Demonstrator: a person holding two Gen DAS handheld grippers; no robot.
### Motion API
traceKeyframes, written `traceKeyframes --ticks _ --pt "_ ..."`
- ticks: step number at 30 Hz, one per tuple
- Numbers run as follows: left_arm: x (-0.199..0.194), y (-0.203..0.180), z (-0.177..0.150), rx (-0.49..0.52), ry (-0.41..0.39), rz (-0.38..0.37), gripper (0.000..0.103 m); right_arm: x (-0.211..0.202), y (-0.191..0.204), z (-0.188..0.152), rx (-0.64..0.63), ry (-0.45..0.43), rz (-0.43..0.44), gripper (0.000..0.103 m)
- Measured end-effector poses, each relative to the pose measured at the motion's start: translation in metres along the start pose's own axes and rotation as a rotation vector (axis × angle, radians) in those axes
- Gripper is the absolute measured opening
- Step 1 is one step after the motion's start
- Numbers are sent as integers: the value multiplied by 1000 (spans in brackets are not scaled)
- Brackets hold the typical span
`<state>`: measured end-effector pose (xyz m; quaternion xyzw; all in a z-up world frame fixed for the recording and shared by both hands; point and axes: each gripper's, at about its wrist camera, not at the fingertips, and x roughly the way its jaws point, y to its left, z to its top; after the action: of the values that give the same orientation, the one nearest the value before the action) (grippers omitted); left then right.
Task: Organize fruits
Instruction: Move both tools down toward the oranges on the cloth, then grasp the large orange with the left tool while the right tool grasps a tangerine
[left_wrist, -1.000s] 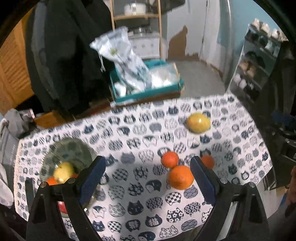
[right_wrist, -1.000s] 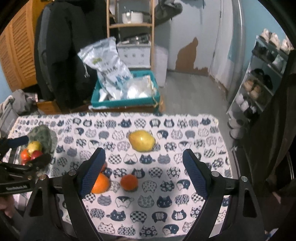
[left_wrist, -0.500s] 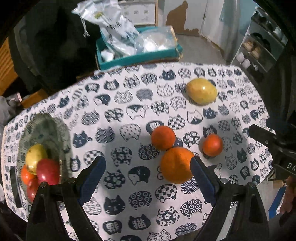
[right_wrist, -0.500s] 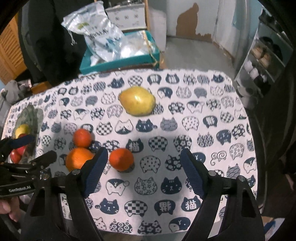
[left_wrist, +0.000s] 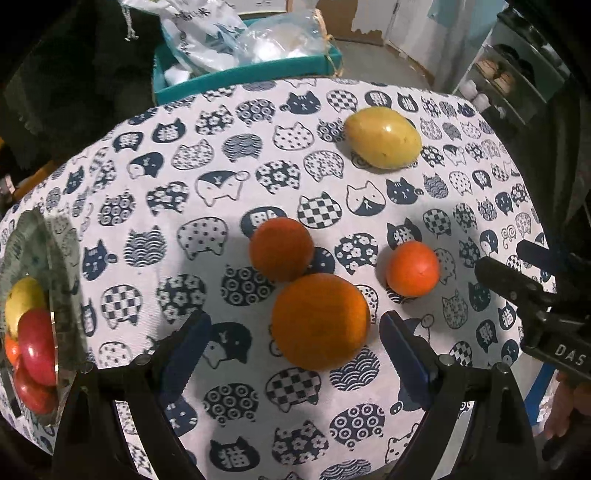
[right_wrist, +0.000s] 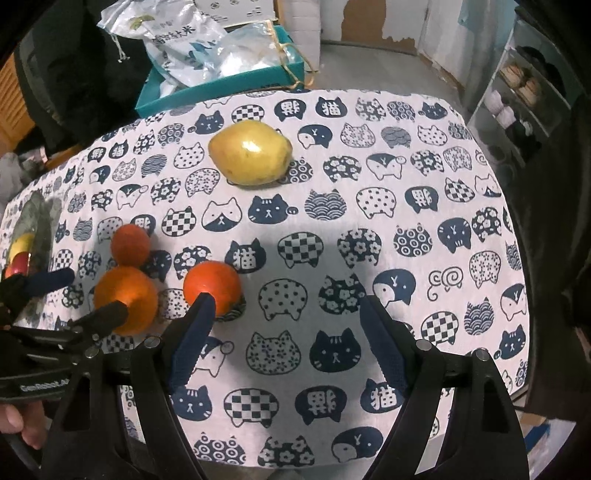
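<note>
Four fruits left for you: big orange (left_wrist: 320, 320) sits between your spread, empty left gripper (left_wrist: 295, 354), two small ones beside it, the yellow fruit (left_wrist: 384, 137) far off. Right gripper (right_wrist: 286, 338) gapes empty. Bowl (left_wrist: 55, 258), far left, holds a few.

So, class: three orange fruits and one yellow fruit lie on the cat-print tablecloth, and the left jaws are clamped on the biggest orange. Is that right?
Not quite: the left gripper is open, and the biggest orange lies free between its jaws, as the left wrist view shows. The fruit count is right.
</note>
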<state>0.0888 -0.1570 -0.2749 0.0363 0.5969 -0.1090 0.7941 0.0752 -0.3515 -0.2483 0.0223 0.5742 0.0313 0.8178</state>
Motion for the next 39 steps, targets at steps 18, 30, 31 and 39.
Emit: traceKeyframes --ticks 18,30,31,39 --pt "18 -4 -7 43 37 -45 64 18 16 2 -5 25 89 82" --pt "-1 34 -13 -26 3 -17 64 55 46 5 -35 93 119 76" --pt "-1 35 -13 -31 2 -17 64 59 48 5 -40 101 117 73" --pt "-12 47 -16 -51 -20 -19 64 72 61 3 -81 120 78 48"
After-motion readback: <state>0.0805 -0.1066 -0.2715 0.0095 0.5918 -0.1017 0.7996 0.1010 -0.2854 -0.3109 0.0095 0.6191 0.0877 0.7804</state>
